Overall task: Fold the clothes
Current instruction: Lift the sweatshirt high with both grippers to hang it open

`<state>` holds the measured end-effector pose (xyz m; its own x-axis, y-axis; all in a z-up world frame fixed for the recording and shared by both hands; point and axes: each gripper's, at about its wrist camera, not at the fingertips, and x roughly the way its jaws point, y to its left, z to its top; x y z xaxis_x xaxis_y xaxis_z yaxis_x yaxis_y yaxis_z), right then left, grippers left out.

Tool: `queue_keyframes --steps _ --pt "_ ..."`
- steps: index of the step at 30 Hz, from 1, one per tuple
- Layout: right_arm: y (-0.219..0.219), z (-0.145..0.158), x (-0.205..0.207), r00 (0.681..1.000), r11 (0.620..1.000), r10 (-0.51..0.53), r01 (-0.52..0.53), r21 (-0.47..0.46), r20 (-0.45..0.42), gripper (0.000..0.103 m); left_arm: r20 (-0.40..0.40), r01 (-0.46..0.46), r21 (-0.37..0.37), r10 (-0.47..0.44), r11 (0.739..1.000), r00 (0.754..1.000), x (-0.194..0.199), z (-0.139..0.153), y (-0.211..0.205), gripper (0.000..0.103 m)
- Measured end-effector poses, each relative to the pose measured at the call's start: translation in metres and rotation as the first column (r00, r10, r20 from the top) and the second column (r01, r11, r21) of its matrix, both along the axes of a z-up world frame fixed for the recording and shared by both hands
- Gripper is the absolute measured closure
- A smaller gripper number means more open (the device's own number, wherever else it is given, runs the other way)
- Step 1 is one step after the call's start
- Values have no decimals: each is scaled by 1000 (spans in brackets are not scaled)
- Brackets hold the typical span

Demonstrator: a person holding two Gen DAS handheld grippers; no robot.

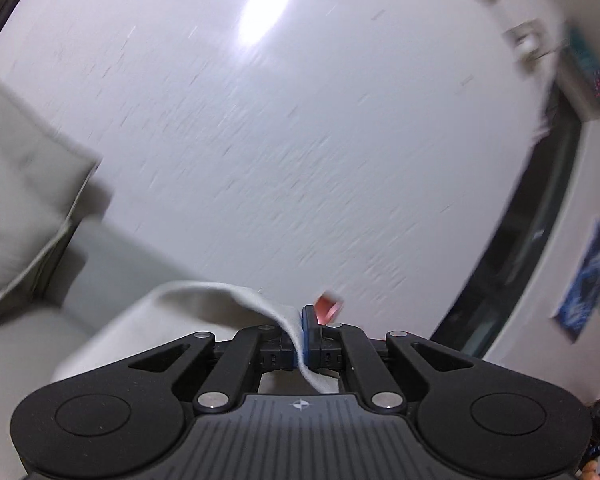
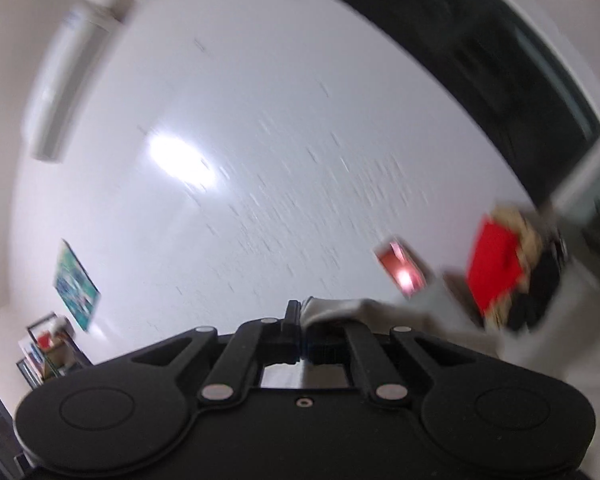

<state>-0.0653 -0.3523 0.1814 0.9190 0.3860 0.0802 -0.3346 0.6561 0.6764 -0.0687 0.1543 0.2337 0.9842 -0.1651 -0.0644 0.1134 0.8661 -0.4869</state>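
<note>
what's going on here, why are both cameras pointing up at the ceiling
A person holds a gripper in each hand, and both are shut on a light grey garment. The left gripper pinches a fold of the cloth between its pads, and the right gripper clamps another edge, with the fabric trailing off to its right. Both are tilted upward, so the views show mostly the white ceiling. The pictures are motion-blurred. How far the folding has got cannot be told.

- The left tool (image 1: 302, 340) was matte black, with silver pivot screws, a ribbed housing, a small cross marking and blue pads.
- The right tool (image 2: 302, 336) matched: black linkages, silver screws.
</note>
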Motion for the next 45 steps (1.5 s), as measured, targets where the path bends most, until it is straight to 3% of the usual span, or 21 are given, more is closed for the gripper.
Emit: queue_keyframes --steps 4,7,9,12,14,16,19,20,23,25,27,29,32,35,38,42,45 --pt "-2 31 -19 992 1000 -27 26 8 125 100 141 -27 50 20 998 990 -32 30 -15 101" --pt "6 42 -29 988 998 -46 52 -36 148 100 177 -49 99 31 994 984 -34 46 -25 101" --pt "9 39 -14 989 996 -56 65 -59 139 100 139 -54 120 37 991 990 -17 43 -28 101" --pt "27 9 45 998 993 -62 63 -103 14 100 3 -71 149 72 986 997 41 17 -26 101" --pt "41 -16 92 993 990 -67 55 -132 -92 100 -125 -88 178 111 980 986 87 -13 -24 101" --pt "55 -41 139 978 986 -75 43 -161 -196 100 -258 -101 210 155 973 954 141 -52 -18 102" --pt "76 -78 210 934 979 -94 23 -203 -344 100 -373 -124 251 214 960 903 211 -96 -9 102" --pt "82 -84 230 927 976 -107 28 -218 -361 100 -359 -132 270 227 954 905 222 -92 -10 102" --pt "83 -54 247 955 973 -117 55 -226 -272 100 -186 -178 313 244 933 952 222 -50 -16 102" --pt "83 -33 254 971 969 -124 75 -234 -204 100 -76 -205 316 241 926 968 209 -25 -17 102" --pt "77 -11 234 984 964 -133 99 -248 -122 100 -31 -204 300 224 932 974 194 -17 -20 102" --pt "67 -13 223 987 965 -125 98 -245 -99 100 -16 -191 278 203 941 979 185 -20 -21 102" --pt "60 -52 229 977 967 -110 63 -249 -181 100 -88 -164 280 196 946 977 187 -64 -27 102" --pt "58 -113 245 944 970 -98 19 -244 -316 100 -211 -144 306 214 941 954 192 -133 -29 102" --pt "57 -186 258 879 982 -73 -19 -187 -471 100 -354 -131 332 252 934 901 198 -211 -26 102" --pt "65 -269 246 779 986 -57 -54 -157 -624 100 -528 -110 322 275 940 804 193 -305 -17 102" --pt "72 -316 242 705 983 -58 -83 -164 -707 100 -617 -104 288 268 952 740 191 -347 -8 102"
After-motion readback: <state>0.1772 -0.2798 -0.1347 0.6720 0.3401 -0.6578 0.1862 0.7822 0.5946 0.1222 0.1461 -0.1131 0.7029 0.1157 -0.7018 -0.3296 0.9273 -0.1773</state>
